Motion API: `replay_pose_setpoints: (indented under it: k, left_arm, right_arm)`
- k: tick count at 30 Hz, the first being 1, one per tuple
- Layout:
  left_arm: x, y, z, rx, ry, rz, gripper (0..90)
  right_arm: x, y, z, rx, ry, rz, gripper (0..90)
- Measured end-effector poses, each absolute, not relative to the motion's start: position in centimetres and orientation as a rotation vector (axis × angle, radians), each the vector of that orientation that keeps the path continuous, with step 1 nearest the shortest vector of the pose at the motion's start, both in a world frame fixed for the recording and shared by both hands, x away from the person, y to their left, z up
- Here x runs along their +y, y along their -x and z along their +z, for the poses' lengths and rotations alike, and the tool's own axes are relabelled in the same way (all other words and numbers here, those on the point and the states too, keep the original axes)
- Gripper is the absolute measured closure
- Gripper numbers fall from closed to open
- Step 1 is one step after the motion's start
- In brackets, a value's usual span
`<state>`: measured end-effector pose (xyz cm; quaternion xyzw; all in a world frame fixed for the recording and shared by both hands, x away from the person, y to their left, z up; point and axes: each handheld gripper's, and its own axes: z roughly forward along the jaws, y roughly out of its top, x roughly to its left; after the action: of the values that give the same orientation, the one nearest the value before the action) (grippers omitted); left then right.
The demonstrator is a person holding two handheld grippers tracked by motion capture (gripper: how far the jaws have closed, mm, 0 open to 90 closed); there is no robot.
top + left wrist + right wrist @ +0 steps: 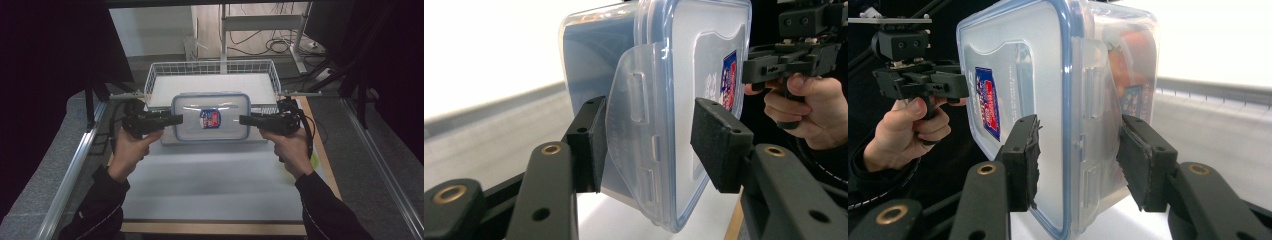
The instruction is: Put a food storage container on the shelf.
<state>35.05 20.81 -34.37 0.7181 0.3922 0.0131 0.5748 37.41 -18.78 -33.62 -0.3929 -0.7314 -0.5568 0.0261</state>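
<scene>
We lift the lidded container (210, 118) level: left gripper (176, 119) and right gripper (245, 120) fingers pinch opposite ends.

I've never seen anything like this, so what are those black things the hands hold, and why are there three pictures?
A person holds two hand tools with black jaws that pinch, the left gripper and the right gripper. One picture looks down from above the white table. The other two come from small cameras riding on each tool, so you see its jaws up close. Between them they hold a clear plastic box with a blue-rimmed lid and a sticker, one tool pinching each short end. Behind it stands a white wire basket.
</scene>
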Motion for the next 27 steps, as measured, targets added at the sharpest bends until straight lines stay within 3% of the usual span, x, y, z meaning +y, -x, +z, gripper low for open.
replay_pose_setpoints:
  k: [27]
  left_arm:
    - [21.4,-41.4,-30.0,0.946,-1.634,0.019,51.1]
  right_arm:
    - [-18.3,-43.9,-30.0,-2.169,1.252,-1.767,51.8]
